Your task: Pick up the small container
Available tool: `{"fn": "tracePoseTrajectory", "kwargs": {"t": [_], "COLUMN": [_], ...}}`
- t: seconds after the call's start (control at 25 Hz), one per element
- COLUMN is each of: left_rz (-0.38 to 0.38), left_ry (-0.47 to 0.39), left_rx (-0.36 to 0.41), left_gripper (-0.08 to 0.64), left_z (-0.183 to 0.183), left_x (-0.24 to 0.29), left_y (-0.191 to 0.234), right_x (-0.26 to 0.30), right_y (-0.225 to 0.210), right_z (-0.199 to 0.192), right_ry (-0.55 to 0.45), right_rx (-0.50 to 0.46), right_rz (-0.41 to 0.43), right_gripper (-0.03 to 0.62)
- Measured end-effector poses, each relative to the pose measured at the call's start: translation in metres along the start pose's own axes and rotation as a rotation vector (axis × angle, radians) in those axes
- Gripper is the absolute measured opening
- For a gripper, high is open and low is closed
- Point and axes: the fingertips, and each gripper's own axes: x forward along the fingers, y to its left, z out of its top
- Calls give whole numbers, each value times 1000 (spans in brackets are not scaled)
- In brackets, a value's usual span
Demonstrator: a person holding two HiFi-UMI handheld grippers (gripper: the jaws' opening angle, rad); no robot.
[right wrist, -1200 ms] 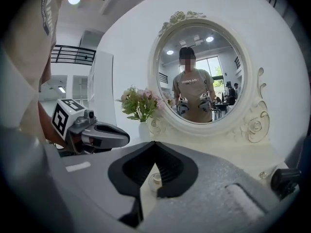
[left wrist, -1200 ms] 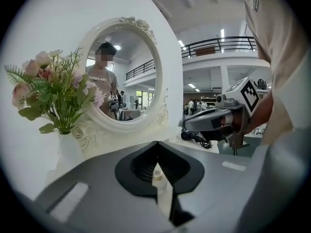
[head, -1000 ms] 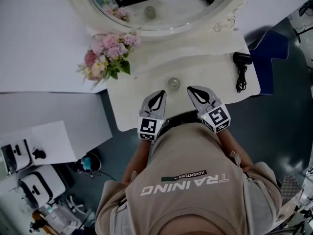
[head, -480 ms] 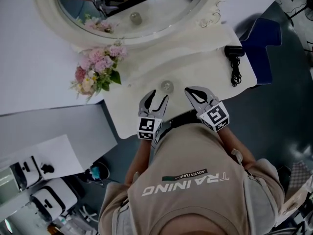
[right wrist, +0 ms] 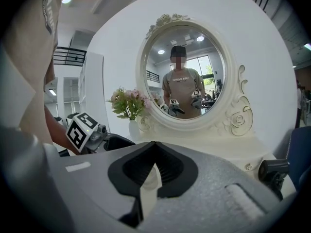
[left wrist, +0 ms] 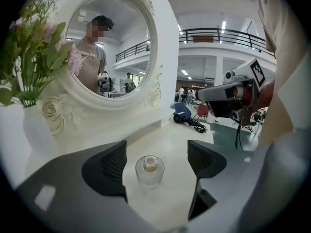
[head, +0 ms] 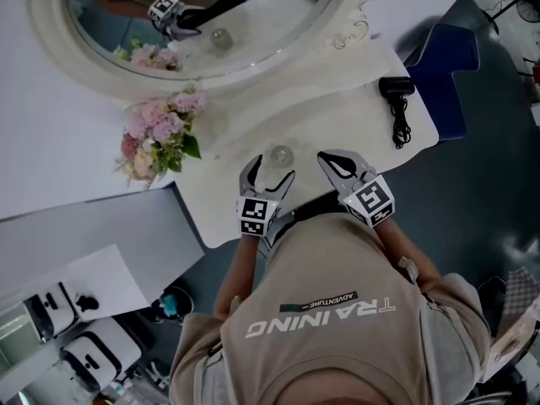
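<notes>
The small container [head: 281,154] is a round clear glass jar with a short pale neck, standing on the white dressing table [head: 354,125]. In the left gripper view the jar [left wrist: 149,170] sits in the gap between the dark pads [left wrist: 111,166] and touches neither. My left gripper [head: 271,170] [left wrist: 155,161] is opening its jaws, and they stand wide around the jar. To the right, my right gripper [head: 341,162] [right wrist: 154,152] is shut with nothing in it, a little off the jar.
A large oval mirror [head: 253,53] in a white frame stands at the back. A vase of pink flowers [head: 156,133] is to the left of the jar. A black hair dryer with cord [head: 396,99] lies at the right end, by a blue chair [head: 447,66].
My left gripper's jaws have gone from shut to wide open, and it has moved forward so its tips flank the jar. The right gripper stays shut.
</notes>
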Motion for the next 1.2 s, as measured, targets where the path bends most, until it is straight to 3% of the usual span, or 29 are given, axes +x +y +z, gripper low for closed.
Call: {"fn": "tracePoseTrajectory", "kwargs": {"t": [0.24, 0.56, 0.72, 1.2], "left_rz": [2, -57, -60, -151], "left_ry": [68, 129, 119, 130], "left_rx": [-5, 58, 81, 115], "left_gripper": [451, 456, 396, 394], "left_z": [-29, -67, -80, -89], "left_x": [22, 49, 62, 99], "left_y": [8, 12, 20, 8], "right_x": [-1, 3, 7, 0], "right_y": [-8, -24, -28, -44], "right_z": [-3, -3, -4, -13], "right_ry": [21, 36, 45, 95], "right_rx": [2, 6, 6, 15], "right_rz": [-9, -31, -37, -87], "right_gripper": [3, 3, 3, 3]}}
